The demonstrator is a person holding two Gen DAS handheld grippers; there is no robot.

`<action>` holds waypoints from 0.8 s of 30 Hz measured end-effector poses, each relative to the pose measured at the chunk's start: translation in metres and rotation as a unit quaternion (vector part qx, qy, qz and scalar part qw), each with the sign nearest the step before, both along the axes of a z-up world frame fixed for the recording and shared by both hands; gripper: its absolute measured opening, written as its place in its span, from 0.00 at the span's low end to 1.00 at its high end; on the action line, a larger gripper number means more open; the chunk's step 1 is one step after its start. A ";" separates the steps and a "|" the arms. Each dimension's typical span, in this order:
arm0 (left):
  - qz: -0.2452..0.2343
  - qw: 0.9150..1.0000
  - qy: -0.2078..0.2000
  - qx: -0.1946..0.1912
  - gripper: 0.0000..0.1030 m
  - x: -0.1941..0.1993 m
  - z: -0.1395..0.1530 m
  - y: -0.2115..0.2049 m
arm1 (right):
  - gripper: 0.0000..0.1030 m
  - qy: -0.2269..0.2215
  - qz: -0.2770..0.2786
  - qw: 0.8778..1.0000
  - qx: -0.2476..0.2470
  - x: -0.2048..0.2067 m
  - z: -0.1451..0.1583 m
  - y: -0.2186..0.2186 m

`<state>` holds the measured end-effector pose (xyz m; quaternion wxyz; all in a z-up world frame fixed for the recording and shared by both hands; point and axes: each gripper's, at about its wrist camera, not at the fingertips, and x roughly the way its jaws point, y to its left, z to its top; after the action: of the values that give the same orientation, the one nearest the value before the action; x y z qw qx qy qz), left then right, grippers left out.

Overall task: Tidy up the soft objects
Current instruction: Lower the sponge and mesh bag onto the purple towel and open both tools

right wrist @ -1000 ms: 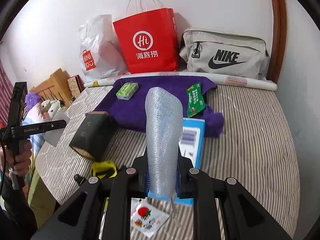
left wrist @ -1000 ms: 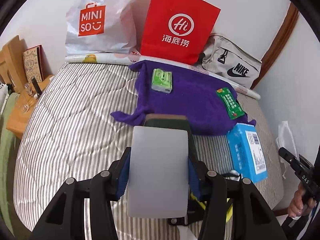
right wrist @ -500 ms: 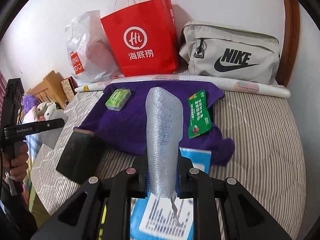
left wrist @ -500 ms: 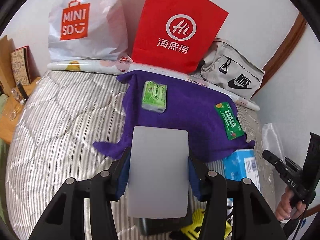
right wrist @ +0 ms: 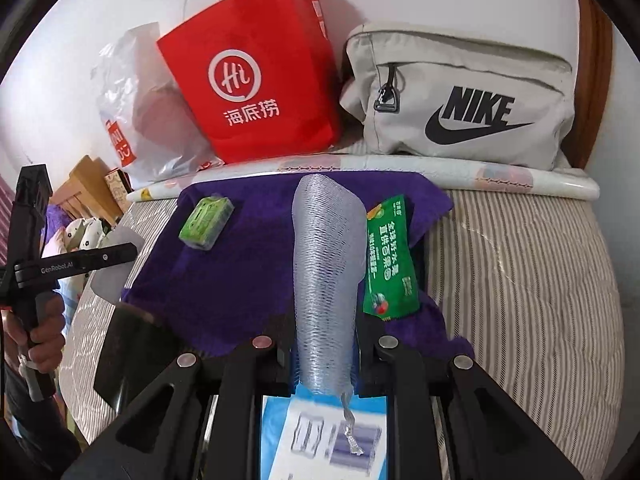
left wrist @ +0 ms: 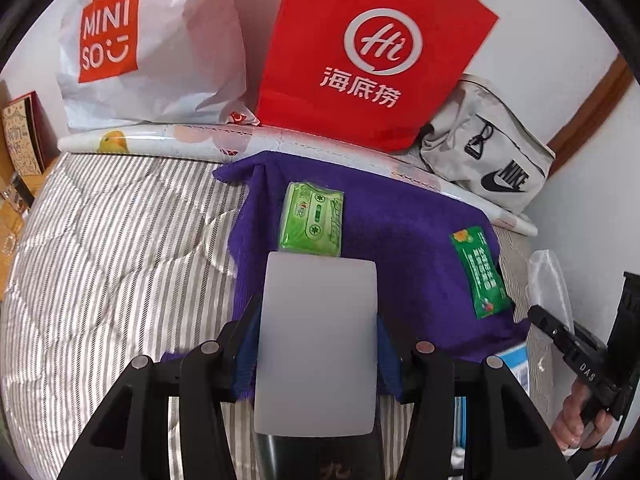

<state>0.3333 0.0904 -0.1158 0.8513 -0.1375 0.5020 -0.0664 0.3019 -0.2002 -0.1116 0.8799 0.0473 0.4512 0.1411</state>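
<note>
Left wrist view shows the left gripper [left wrist: 316,344] clamped on a white pad [left wrist: 316,344], now carried forward over the purple towel [left wrist: 400,248]. Right gripper [right wrist: 326,344], closed on mesh sleeve [right wrist: 326,264], has advanced likewise; both look near placement.

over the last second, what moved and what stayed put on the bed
Both grippers carried their loads forward over the purple towel toward the bags: the left gripper kept its white sheet, the right gripper its clear mesh sleeve. Nothing was let go. The green tissue pack, green sachet, blue box, red bag and Nike bag stayed put.
</note>
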 end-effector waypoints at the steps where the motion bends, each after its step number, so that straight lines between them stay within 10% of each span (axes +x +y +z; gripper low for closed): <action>1: 0.000 1.000 0.005 -0.003 0.48 0.006 -0.003 0.000 | 0.18 0.002 0.000 1.000 -0.001 0.003 -0.002 0.001; 24: -0.029 0.997 0.066 0.019 0.48 0.048 -0.049 -0.017 | 0.18 0.064 0.021 0.995 -0.069 0.065 -0.046 0.031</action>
<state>0.3814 0.0737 -0.1653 0.8166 -0.1107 0.5619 -0.0725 0.3668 -0.1693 -0.1572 0.8469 -0.0146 0.5166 0.1249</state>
